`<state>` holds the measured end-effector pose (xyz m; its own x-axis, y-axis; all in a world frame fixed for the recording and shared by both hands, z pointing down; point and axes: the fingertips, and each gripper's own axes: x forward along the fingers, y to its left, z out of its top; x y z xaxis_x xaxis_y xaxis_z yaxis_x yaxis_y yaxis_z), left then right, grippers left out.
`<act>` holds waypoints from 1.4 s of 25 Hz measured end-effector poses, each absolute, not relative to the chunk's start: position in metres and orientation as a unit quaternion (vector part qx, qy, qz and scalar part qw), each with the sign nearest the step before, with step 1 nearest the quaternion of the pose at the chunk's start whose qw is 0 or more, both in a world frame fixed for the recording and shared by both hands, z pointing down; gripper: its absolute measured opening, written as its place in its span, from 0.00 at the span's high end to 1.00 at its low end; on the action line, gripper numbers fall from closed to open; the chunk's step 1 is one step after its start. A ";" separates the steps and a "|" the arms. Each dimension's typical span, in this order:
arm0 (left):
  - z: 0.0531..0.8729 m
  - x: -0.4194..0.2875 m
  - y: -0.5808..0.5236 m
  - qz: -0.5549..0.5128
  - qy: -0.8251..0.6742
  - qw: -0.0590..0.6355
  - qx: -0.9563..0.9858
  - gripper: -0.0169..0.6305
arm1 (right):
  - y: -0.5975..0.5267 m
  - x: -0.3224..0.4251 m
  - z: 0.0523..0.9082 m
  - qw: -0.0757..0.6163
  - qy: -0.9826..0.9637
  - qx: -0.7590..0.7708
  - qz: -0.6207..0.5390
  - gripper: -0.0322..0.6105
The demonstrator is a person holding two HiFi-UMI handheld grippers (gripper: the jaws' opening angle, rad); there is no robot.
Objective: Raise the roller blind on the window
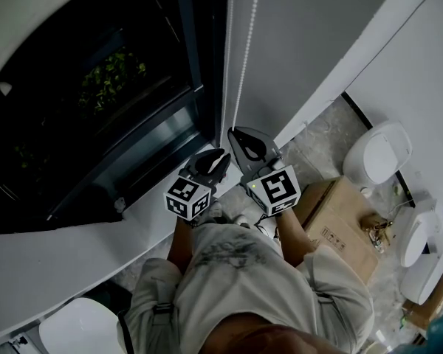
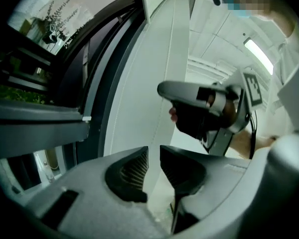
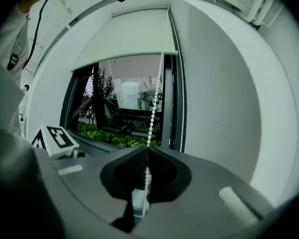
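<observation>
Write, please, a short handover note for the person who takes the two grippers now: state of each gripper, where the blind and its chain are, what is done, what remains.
Left gripper: jaws apart, nothing between them, close beside the right one.
Right gripper: shut on the bead chain, which hangs at the right side of the window.
Roller blind: covers only the top part of the window.
Done: blind partly up.
Left: probably more pulls on the chain to raise it fully.
</observation>
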<state>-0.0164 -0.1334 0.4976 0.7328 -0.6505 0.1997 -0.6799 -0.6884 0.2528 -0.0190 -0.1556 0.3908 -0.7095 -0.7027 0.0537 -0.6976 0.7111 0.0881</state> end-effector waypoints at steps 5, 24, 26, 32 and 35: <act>0.417 -0.026 -0.139 0.008 -0.373 0.095 0.923 0.81 | -0.156 -0.016 0.392 0.041 -0.923 0.381 -0.029 0.93; 0.229 0.002 -0.161 -0.063 -0.356 -0.078 0.929 0.83 | -0.152 -0.018 0.389 0.034 -0.927 0.373 -0.032 0.93; 0.227 0.003 -0.163 -0.059 -0.364 -0.086 0.926 0.92 | -0.152 -0.019 0.388 0.033 -0.927 0.373 -0.033 0.93; 0.230 0.007 -0.167 -0.052 -0.376 -0.094 0.920 0.96 | -0.155 -0.019 0.390 0.037 -0.926 0.375 -0.034 0.93; 0.247 0.007 -0.169 -0.029 -0.369 -0.082 0.925 0.96 | -0.156 -0.018 0.401 0.049 -0.925 0.375 -0.028 0.93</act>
